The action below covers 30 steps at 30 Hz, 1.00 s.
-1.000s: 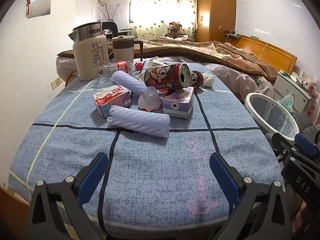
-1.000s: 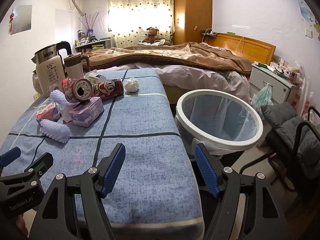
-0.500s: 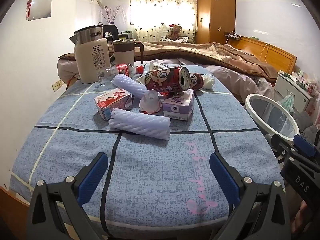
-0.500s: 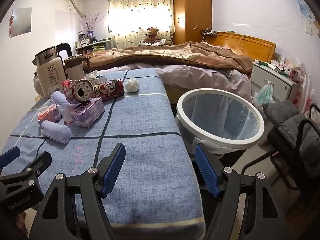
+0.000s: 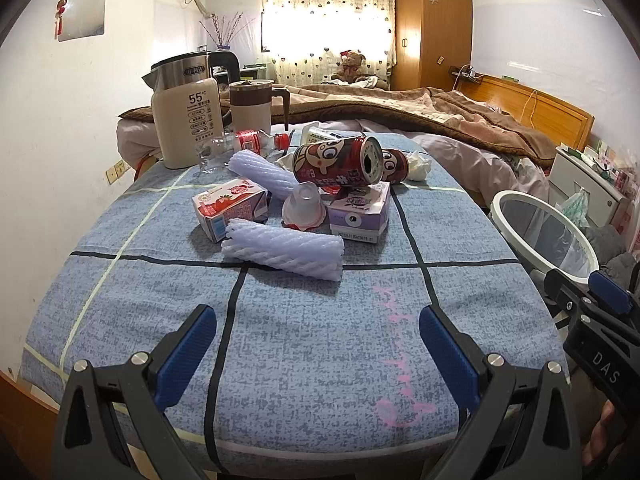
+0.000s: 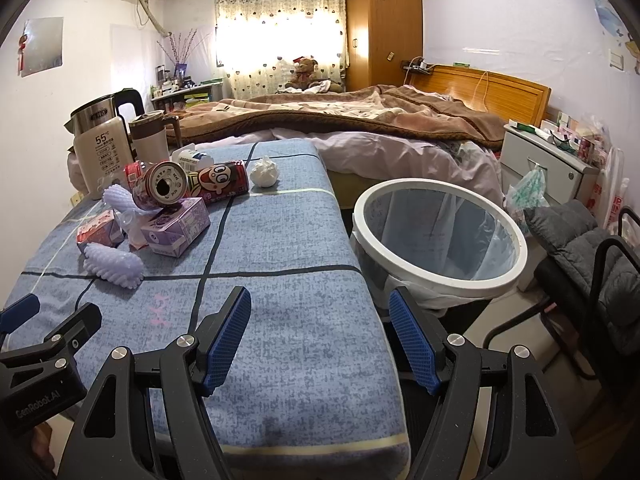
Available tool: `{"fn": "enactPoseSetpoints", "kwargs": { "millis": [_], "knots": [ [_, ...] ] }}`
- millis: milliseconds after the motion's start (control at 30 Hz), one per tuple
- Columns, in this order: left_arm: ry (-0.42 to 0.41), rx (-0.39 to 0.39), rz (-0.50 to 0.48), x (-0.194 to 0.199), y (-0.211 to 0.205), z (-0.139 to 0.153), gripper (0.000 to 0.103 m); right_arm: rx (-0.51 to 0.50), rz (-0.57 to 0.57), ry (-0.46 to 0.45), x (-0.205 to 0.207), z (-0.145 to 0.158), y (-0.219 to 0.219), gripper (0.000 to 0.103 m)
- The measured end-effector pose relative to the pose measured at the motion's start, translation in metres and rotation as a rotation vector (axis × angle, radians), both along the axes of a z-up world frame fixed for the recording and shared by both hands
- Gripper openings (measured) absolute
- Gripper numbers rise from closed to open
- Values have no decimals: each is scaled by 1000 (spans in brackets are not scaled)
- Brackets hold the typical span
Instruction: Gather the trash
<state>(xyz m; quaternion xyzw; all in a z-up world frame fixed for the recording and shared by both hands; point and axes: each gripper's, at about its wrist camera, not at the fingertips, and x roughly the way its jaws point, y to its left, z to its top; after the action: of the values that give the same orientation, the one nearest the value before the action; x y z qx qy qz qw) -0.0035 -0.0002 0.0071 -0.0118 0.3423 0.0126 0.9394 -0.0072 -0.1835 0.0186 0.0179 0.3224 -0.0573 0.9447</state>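
Both tongs, left (image 5: 316, 332) and right (image 6: 320, 332), gaped wide and empty; nearest white ribbed foam sleeve (image 5: 284, 249) lay at twelve o'clock, white-rimmed lined bin (image 6: 440, 236) at two, ready for drops.

The left gripper (image 5: 318, 328) hangs above the near end of the blue-covered table (image 5: 304, 344), its two blue-padded fingers (image 5: 188, 350) spread wide with nothing between them, pointing along the table's length. The right gripper (image 6: 320, 332) sits at the table's near right corner, also spread wide and holding nothing; its left finger lies over the cloth while its right finger (image 6: 412, 340) reaches past the table's edge. Both grippers are level and side by side, each showing at the edge of the other's view. A bit of hand (image 5: 600, 436) shows behind the right gripper's body.
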Motion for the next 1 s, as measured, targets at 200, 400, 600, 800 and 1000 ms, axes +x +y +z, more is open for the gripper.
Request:
{"fn": "enactPoseSetpoints", "kwargs": {
  "millis": [200,400,600,800,1000],
  "knots": [
    [4,0,-2,3,1,0,103,-1,-4,1,0,0,0,72],
    [-1,-1,0,-1,3,1,103,1,-4,1,0,1,-1,72],
    [-2,-1,-2,-1,3,0,103,-1,-5,2,0,1,-1,72],
    [-2,-2,-1,-1,2,0,103,0,-4,1,0,0,0,72],
    [-2,-2,-1,-1,3,0,103,-1,-6,2,0,0,0,72]
  ]
}}
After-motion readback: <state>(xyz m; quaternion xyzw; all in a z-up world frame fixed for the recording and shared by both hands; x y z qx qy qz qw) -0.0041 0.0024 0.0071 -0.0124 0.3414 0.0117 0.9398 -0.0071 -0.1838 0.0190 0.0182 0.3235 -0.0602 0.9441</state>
